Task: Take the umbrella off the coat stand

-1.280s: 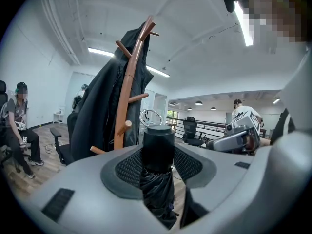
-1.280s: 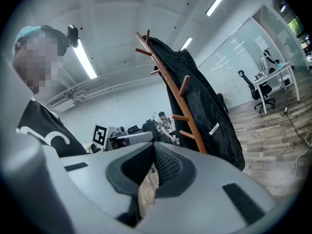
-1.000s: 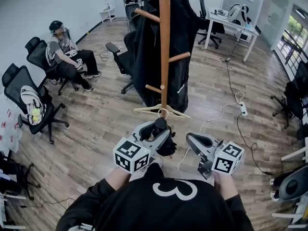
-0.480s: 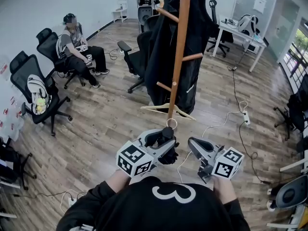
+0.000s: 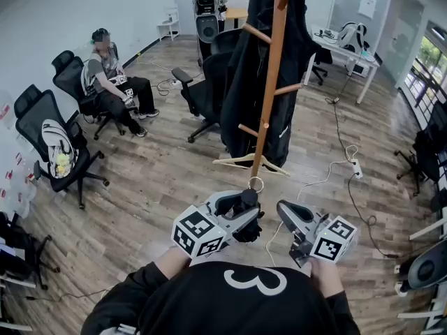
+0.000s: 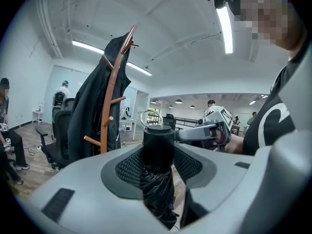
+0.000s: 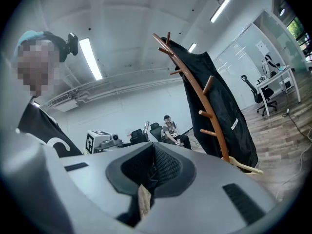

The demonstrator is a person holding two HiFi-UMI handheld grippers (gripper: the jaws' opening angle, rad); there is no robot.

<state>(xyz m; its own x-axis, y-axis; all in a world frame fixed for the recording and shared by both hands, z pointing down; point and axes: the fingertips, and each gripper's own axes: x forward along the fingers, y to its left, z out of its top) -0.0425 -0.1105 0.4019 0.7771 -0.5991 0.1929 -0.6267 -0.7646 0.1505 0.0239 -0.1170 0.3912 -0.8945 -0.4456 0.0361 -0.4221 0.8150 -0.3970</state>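
Note:
My left gripper (image 5: 244, 205) is shut on the black folded umbrella (image 5: 247, 223), held clear of the wooden coat stand (image 5: 269, 96). In the left gripper view the umbrella (image 6: 158, 147) stands upright between the pads, with its metal ring on top and its folded canopy hanging below. The stand (image 6: 112, 106) rises to the left behind it. My right gripper (image 5: 288, 213) hovers beside the umbrella with its jaws together and nothing in them. In the right gripper view its pads (image 7: 165, 167) meet, and the stand (image 7: 205, 112) is at the right.
A black coat (image 5: 258, 61) hangs on the stand, and a wooden hanger (image 5: 246, 162) lies at its foot. A seated person (image 5: 112, 89) and office chairs (image 5: 59, 152) are at the left. A white desk (image 5: 349, 54) stands at the back right. A power strip (image 5: 355, 167) and cable lie on the floor.
Both grippers have drawn back from the coat stand, which now stands farther off. The umbrella has stayed in the left gripper.

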